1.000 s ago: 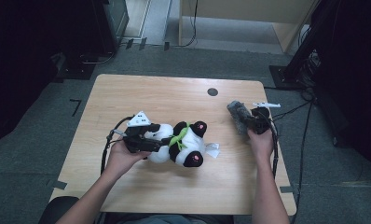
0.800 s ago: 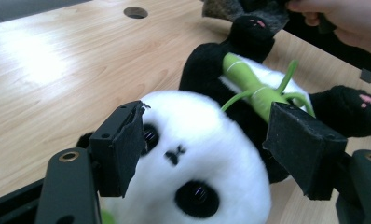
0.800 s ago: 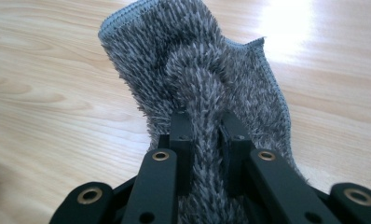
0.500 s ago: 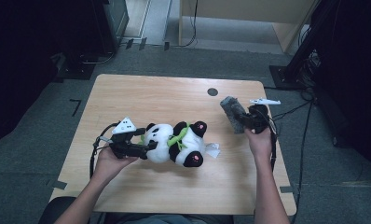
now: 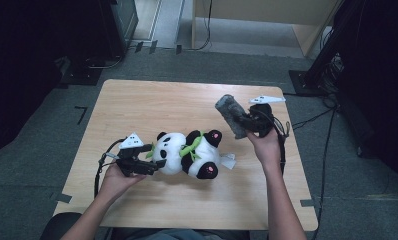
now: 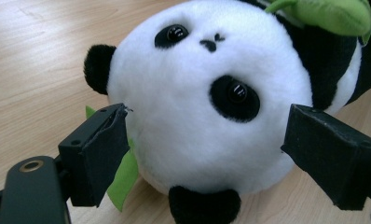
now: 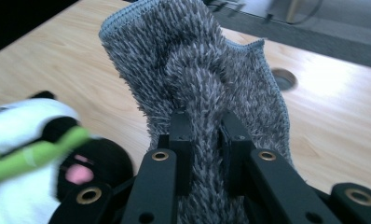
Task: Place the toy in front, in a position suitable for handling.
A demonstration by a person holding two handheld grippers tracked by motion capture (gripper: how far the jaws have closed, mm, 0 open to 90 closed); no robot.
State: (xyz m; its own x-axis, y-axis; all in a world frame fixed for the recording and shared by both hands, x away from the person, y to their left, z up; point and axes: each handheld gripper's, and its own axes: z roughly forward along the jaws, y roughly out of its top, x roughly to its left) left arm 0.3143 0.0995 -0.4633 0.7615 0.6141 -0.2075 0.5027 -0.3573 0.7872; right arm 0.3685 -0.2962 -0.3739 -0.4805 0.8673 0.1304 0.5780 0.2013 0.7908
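A black-and-white plush panda (image 5: pixel 187 152) with a green leaf collar lies on its side in the middle of the wooden table (image 5: pixel 152 105). My left gripper (image 5: pixel 156 160) is at its head, low over the table. In the left gripper view the jaws have just been opening and my left gripper (image 6: pixel 207 126) stands open around the panda's head (image 6: pixel 207 84), with the right pad clear of the fur. My right gripper (image 5: pixel 244 121) is raised above the table's right side, shut on a shaggy grey cloth (image 5: pixel 229 115). In the right gripper view my right gripper (image 7: pixel 206 126) pinches a fold of the cloth (image 7: pixel 197 60).
A white tag (image 5: pixel 228 161) sticks out from the panda's back end. A round hole (image 7: pixel 284 79) is set in the tabletop behind the cloth. Cables (image 5: pixel 312 120) run over the grey floor at right, and dark equipment stands at the back left.
The left gripper has slid left off the panda's head and its jaws have spread. The right hand has lifted the grey cloth up off the table and towards the middle.
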